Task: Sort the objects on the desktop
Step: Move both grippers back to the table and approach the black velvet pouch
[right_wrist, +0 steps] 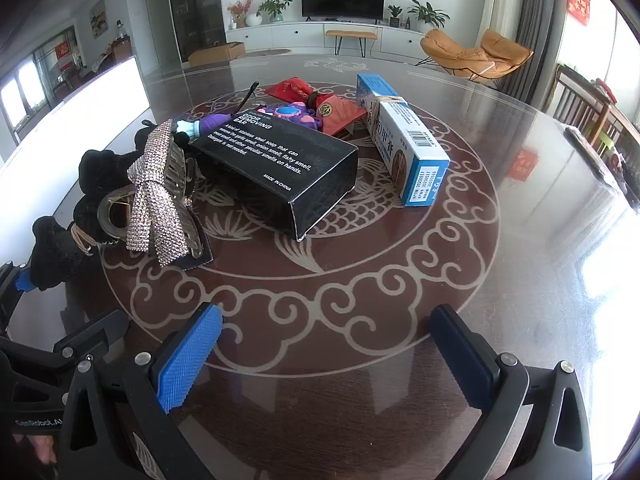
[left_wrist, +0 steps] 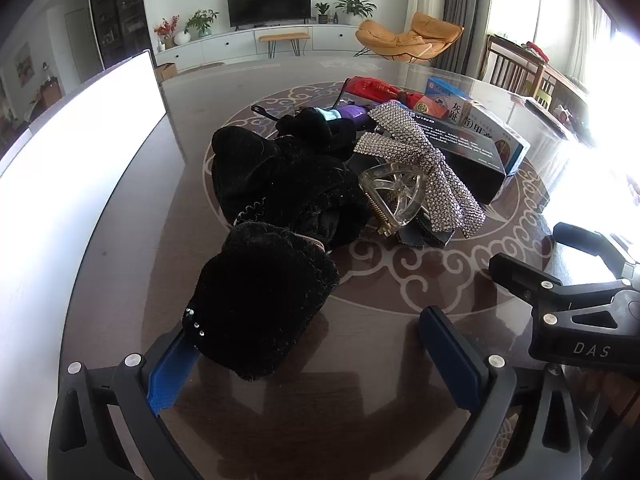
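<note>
Presently on the brown patterned table point(right_wrist: 400, 300), relative to one black soap box point(right_wrist: 276, 172): one black plush toy point(left_wrist: 280, 208) left, one blue carton point(right_wrist: 408, 144) right, one rhinestone bow clip point(right_wrist: 160, 196) left. Living room behind. Left gripper point(left_wrist: 316, 354) gapes beside plush; right gripper point(right_wrist: 324, 354) wide, empty.

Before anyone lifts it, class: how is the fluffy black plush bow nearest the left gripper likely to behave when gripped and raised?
The fluffy black plush bow will probably squash between the left gripper pads, being soft pile. It looks floppy, so its far lobes may droop. It seems light, and fuzz should resist slipping on the glossy patterned table.
</note>
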### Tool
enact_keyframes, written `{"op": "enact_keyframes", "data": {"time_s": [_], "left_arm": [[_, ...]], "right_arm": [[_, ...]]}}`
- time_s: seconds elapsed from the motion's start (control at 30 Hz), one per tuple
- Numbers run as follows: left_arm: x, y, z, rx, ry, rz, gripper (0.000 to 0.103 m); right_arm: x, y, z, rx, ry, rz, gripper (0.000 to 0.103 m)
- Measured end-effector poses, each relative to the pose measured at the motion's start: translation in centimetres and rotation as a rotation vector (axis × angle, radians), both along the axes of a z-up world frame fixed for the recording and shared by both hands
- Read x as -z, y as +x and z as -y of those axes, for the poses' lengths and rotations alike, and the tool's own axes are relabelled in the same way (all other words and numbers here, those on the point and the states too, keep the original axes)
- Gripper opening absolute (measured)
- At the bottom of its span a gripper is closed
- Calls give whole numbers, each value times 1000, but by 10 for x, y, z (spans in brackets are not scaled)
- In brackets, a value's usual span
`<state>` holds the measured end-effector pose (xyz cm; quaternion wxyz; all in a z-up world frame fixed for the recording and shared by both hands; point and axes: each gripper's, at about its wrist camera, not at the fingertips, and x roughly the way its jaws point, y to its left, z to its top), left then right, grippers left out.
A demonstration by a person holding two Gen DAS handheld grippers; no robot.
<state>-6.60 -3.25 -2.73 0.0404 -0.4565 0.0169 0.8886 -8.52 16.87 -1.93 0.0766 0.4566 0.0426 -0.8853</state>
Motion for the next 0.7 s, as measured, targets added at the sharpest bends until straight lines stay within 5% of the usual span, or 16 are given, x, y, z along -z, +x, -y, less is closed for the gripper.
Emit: {"op": "enact_keyframes", "data": {"time_s": [0.7], "left_arm": [[0, 0, 1, 0, 0, 0, 103]], "right_arm": [[2, 1, -1, 0, 0, -1, 103]]}}
